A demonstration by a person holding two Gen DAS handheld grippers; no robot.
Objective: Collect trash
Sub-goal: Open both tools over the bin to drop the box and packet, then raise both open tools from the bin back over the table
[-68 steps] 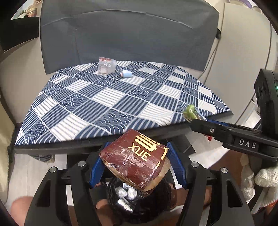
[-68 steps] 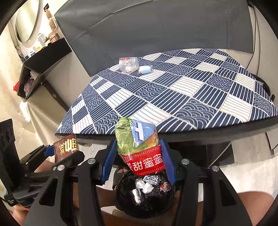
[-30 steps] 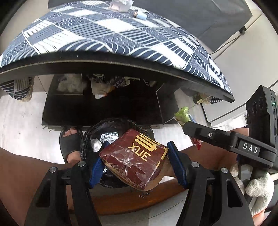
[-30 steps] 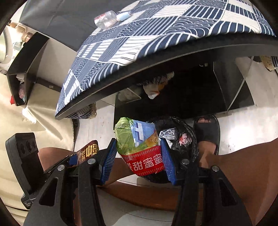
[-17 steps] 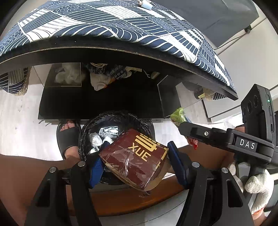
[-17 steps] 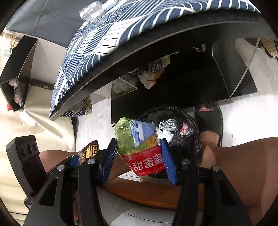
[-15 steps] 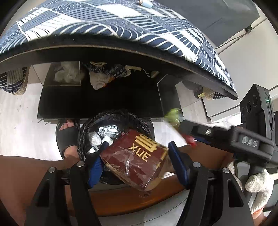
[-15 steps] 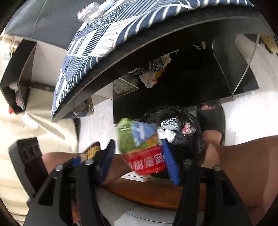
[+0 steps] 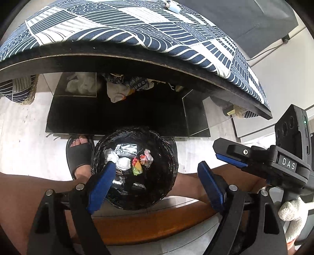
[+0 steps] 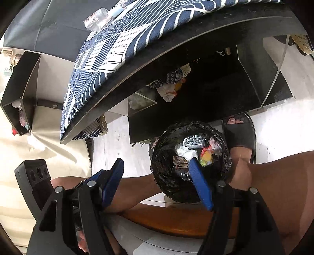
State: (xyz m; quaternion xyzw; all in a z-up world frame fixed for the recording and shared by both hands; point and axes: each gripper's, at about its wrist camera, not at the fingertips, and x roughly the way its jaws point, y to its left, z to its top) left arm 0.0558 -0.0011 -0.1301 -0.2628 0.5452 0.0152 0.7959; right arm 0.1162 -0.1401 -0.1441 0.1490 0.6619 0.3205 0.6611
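Note:
A black-lined trash bin (image 9: 157,188) stands on the floor between the person's legs, holding foil and coloured wrappers (image 9: 137,166); it also shows in the right wrist view (image 10: 162,166). My left gripper (image 9: 155,172) is open and empty right above the bin. My right gripper (image 10: 157,168) is open and empty above the bin's left rim; in the left wrist view it (image 9: 231,158) is at the right. A clear plastic bottle (image 10: 96,18) lies on the table's far side.
The table with a blue-and-white patterned cloth (image 9: 137,31) overhangs the bin, with a dark lower shelf (image 9: 125,113) holding cloths. Sandalled feet (image 9: 79,153) flank the bin. A wooden seat edge (image 9: 157,223) lies below the grippers.
Both grippers have opened. The brown box has left the left gripper and the green-red snack packet has left the right gripper; new coloured trash lies in the bin.

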